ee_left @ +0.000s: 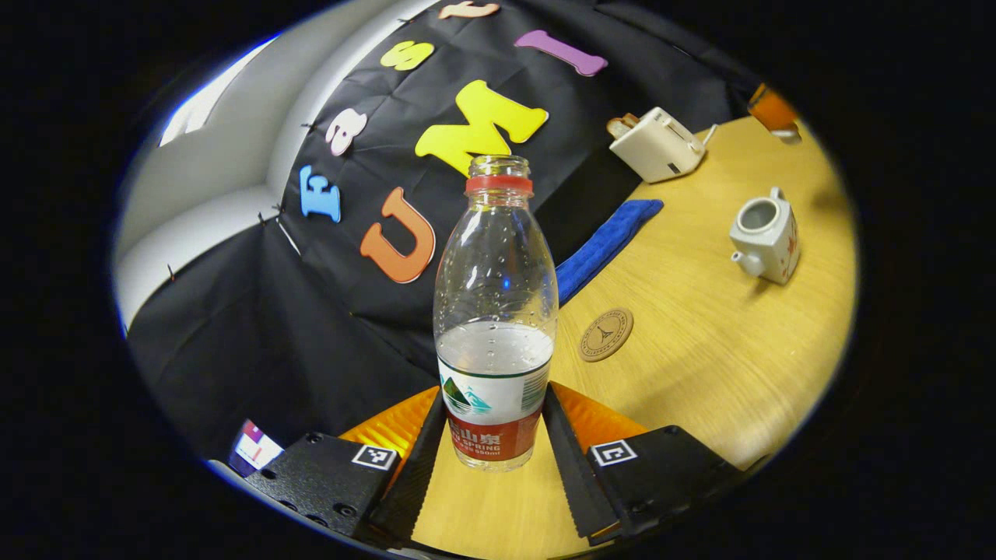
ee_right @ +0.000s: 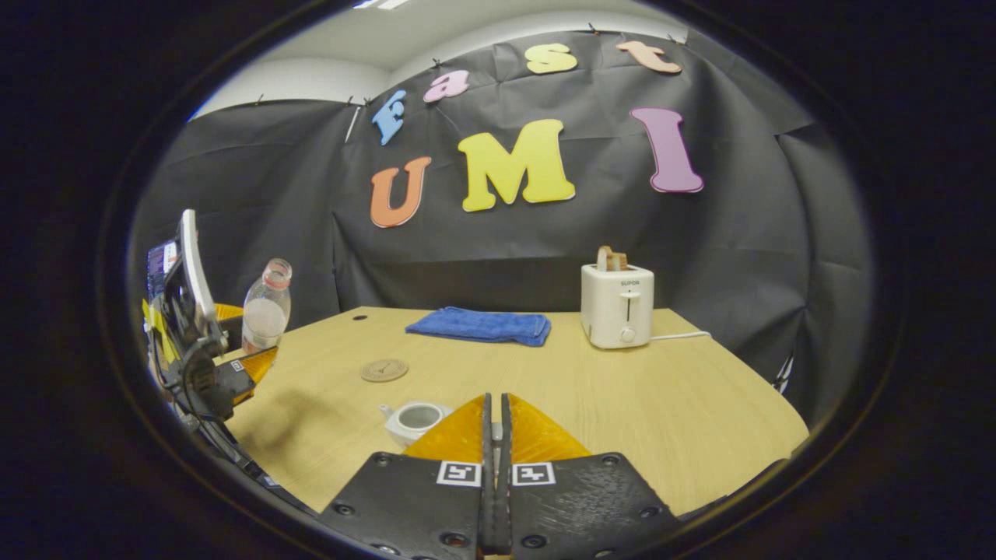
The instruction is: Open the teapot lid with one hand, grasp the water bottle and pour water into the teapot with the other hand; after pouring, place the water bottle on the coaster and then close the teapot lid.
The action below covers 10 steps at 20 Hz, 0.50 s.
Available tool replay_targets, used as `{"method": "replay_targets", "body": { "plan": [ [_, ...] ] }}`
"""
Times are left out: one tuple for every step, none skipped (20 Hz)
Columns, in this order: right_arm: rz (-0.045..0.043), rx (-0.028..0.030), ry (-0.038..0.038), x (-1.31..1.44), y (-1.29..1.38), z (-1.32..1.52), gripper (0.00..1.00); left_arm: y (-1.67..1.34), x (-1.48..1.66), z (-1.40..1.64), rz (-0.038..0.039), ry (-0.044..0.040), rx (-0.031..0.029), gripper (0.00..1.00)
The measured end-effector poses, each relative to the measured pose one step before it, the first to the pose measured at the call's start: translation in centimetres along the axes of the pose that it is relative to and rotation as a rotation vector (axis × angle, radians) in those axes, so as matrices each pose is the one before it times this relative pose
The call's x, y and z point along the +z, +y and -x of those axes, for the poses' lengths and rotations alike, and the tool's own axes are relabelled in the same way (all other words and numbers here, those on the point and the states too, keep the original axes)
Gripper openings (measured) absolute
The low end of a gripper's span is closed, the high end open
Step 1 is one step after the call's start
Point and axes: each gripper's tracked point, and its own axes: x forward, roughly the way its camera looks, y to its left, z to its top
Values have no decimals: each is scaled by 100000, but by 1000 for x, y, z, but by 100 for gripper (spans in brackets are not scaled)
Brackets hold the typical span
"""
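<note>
A clear water bottle (ee_left: 496,264), uncapped and about half full, stands upright between the fingers of my left gripper (ee_left: 494,393), which is shut on its labelled lower part near the table's edge. In the right gripper view the bottle (ee_right: 265,303) shows at far left. The white teapot (ee_left: 766,237) sits open-topped on the table, to the right of the round coaster (ee_left: 605,334). My right gripper (ee_right: 496,398) is shut just above and behind the teapot (ee_right: 416,420), with a small grey piece, seemingly the lid's knob, pinched between its fingers. The coaster (ee_right: 384,370) lies bare.
A white toaster (ee_right: 618,305) with bread in it stands at the back right, its cord trailing right. A folded blue towel (ee_right: 481,325) lies at the back middle. The wooden table (ee_right: 661,404) ends close on the left, beside the bottle.
</note>
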Motion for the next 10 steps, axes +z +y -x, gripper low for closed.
{"method": "replay_targets", "body": {
  "plan": [
    [-454,-214,-19,189,-314,80,0,533,-181,-27,-4769,172,1287,75],
    [-318,-256,328,-63,-290,82,0,289,93,-61,-3954,-160,374,75],
    [-367,-181,194,54,-286,-71,0,231,128,61,-3763,75,135,75],
    [-673,-148,356,-25,-225,-7,0,-93,267,38,-3907,-567,11,75],
    [-1143,109,354,-14,-190,-105,0,-572,445,207,-4911,-975,-107,75],
    [-1008,180,802,-187,-227,-80,0,-359,501,-119,-4562,-985,-29,75],
    [-775,215,838,-87,-141,-4,0,-443,756,-251,-5363,-1265,-172,75],
    [-644,-124,40,117,-307,72,2,-431,550,-35,-5656,-1302,-36,75],
    [-442,-432,-486,322,-317,81,0,-344,503,-43,-4420,-1292,-163,75],
    [-161,-306,-470,172,-217,59,0,-186,471,-184,-3692,-1017,-242,74]
  ]
}}
